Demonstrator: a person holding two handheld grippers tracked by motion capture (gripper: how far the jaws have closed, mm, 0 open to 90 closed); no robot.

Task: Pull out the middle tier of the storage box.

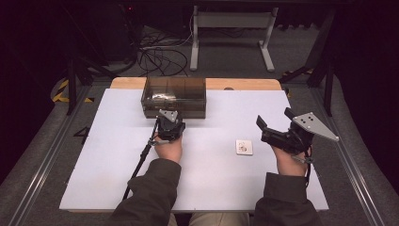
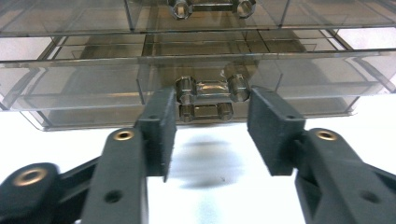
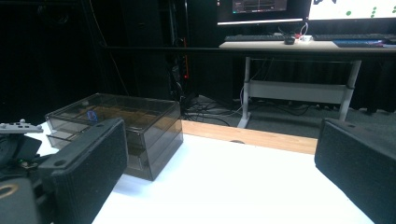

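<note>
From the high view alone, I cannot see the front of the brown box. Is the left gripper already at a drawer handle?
Observer: Yes. The left gripper has its jaws on either side of the clear handle, with a small gap at the right pad.
Operator: Which drawer is it?
Observer: A lower one; another handle sits above it.
Operator: And the right gripper?
Observer: The right gripper is wide open, with nothing between its jaws.

A smoky, see-through brown is shown by the drawer box [image 1: 174, 96], clear plastic by its drawer handle [image 2: 212, 89], matt white by the table top [image 1: 117, 155], black by both grippers' jaws, and white by the small card [image 1: 243, 147].
</note>
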